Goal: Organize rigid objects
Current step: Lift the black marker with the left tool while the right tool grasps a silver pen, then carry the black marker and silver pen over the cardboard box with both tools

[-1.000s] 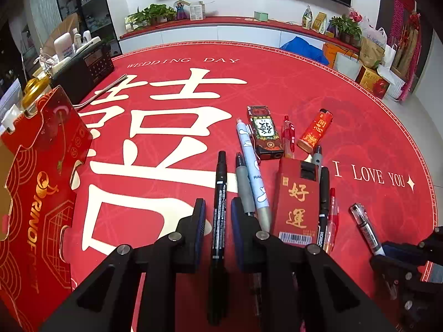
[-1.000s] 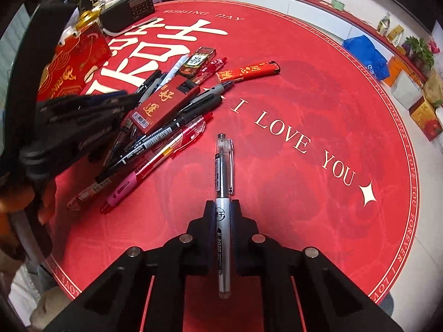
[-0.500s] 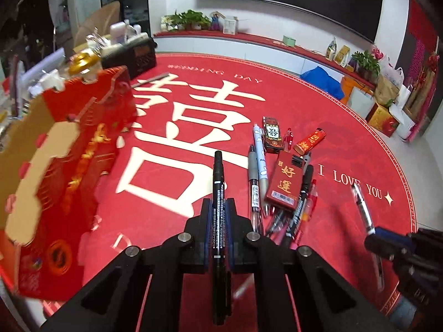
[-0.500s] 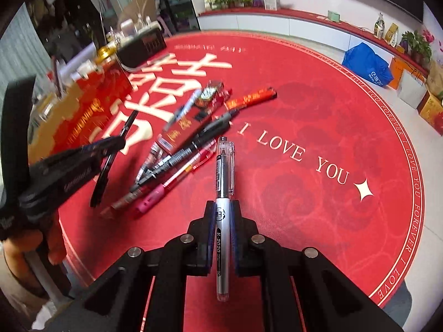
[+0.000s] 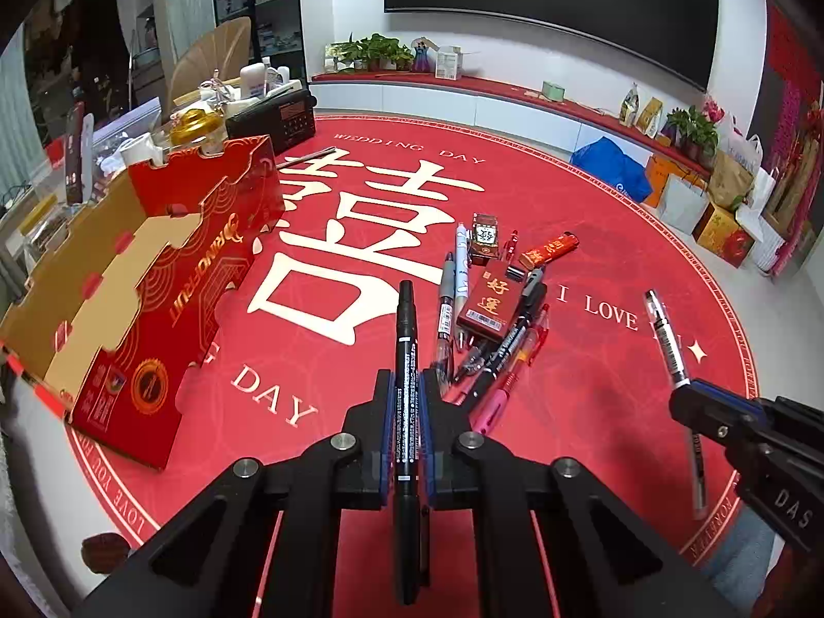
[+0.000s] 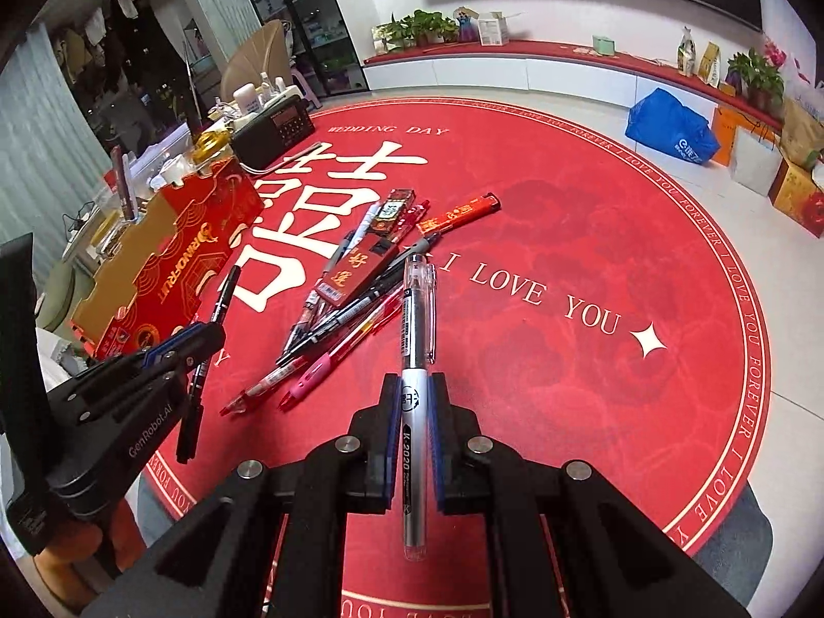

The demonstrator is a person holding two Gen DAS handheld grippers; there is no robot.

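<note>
Left tongs (image 5: 407, 412) clamped tight on a black marker (image 5: 406, 340), lower centre of the left wrist view, tip pointing up the frame and tail running back between the arms. Right tongs (image 6: 414, 417) likewise closed on a clear-capped gel pen (image 6: 418, 309), lower centre of the right wrist view, cap toward the middle of the frame. Each pair of tongs visible in the other's view: right tongs at the right edge of the left view with the gel pen (image 5: 667, 340) slanting up, left tongs (image 6: 198, 337) at the left edge of the right view with the marker (image 6: 211, 345) crossing them. Both pens apparently lifted clear of the round red mat (image 5: 592, 237) on the desk, though hard to judge through the fisheye. Just above the left tongs in the frame, a loose pile of pens (image 5: 494, 355) with a small red box (image 5: 489, 304) lying on top. Further up, a patterned lighter (image 5: 485, 234) and a red lighter (image 5: 548, 250), slightly apart. Left of the frame, an open red cardboard tray (image 5: 170, 304), cardboard-brown inside. Upper left behind the tray, a black radio (image 5: 273, 118).
</note>
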